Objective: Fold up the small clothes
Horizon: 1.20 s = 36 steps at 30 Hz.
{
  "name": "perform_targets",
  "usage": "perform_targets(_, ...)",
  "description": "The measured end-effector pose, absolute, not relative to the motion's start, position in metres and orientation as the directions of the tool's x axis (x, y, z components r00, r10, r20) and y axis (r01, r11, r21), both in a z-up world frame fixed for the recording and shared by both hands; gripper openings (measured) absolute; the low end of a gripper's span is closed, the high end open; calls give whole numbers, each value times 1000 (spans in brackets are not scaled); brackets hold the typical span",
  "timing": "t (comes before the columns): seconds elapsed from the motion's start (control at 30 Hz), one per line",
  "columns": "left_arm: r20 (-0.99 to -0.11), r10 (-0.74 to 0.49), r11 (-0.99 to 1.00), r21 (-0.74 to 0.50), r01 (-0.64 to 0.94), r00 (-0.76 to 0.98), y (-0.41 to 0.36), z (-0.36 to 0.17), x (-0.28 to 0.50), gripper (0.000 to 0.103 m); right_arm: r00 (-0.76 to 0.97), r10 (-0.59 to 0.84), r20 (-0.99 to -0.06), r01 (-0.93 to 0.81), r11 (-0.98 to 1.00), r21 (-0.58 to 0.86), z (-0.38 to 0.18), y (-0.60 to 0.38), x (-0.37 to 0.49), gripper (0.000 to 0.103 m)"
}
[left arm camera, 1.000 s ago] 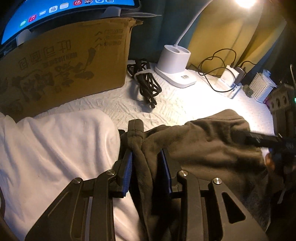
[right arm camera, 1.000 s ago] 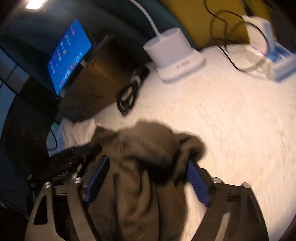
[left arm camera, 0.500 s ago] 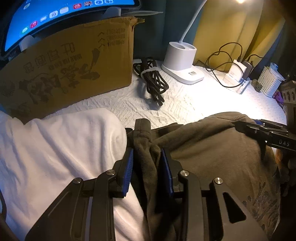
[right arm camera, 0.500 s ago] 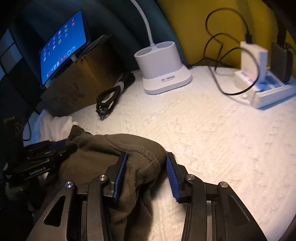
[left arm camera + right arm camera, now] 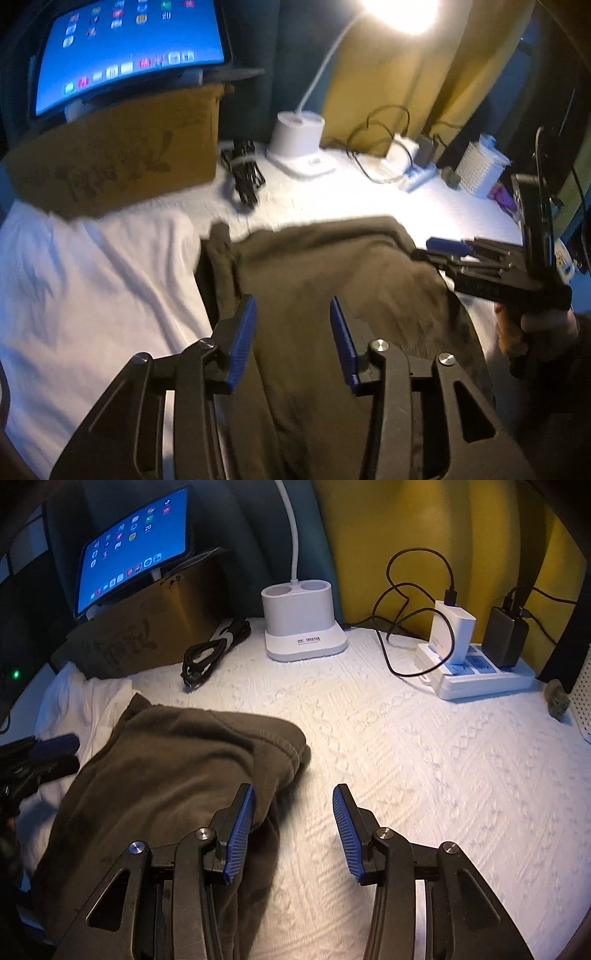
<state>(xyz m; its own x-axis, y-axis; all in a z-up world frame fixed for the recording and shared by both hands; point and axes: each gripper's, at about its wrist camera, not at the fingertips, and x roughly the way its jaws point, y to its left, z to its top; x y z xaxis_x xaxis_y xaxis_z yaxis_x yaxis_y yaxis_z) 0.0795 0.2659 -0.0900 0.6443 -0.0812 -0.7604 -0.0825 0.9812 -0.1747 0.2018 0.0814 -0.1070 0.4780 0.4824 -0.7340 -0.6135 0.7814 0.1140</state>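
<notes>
Your white bedspread point(image 5: 424, 760) runs back to the lamp base point(image 5: 301, 627). The brown garment point(image 5: 166, 768) lies folded at its left, long axis toward you, overlapping the white cloth point(image 5: 92, 280). Your left gripper point(image 5: 291, 332) hovers over it, jaws spread and empty; your right gripper point(image 5: 293, 819) gapes at its right edge. Its near end is cut off.

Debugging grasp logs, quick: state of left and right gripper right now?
Left gripper: open, holding nothing, over the dark olive garment.
Right gripper: open, holding nothing, at the garment's right edge over the white table cover.
</notes>
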Motion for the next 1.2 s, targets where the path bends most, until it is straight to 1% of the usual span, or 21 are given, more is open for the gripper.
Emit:
perform_targets(0.17,-816,-8,978,-128,-167,578,271,-121,79,41,482,449,-753,-607,790,83,-120,74,196,47)
perform_targets(0.23,-813,-1,975,-129,-179,583,274,-124,75,41,486,420,-766,-598,799,59,-128,71,195,47)
perform_targets(0.3,-812,26,977,-104,-188,583,273,-122,74,41,484,425,-765,-594,801,70,-131,64,193,47)
perform_targets(0.47,-809,62,974,-78,-211,585,271,-119,66,41,505,426,-751,-586,808,64,-123,54,182,47)
perform_targets(0.6,-793,55,974,-90,-207,606,267,-112,58,41,516,437,-737,-593,803,61,-112,50,169,49)
perform_targets(0.67,-785,45,976,-99,-197,618,264,-109,57,41,519,446,-729,-603,796,58,-107,49,159,58)
perform_targets(0.73,-779,42,976,-101,-192,626,259,-106,53,41,525,451,-722,-610,791,50,-103,48,151,61)
perform_targets(0.93,-755,-9,974,-156,-166,656,245,-98,32,41,517,470,-716,-634,772,49,-99,44,127,61)
perform_targets(1.03,-769,-14,973,-156,-167,639,239,-104,23,41,511,467,-721,-641,767,42,-104,45,117,61)
perform_targets(1.2,-801,6,966,-151,-211,599,241,-124,11,41,500,457,-735,-639,768,42,-117,42,105,61)
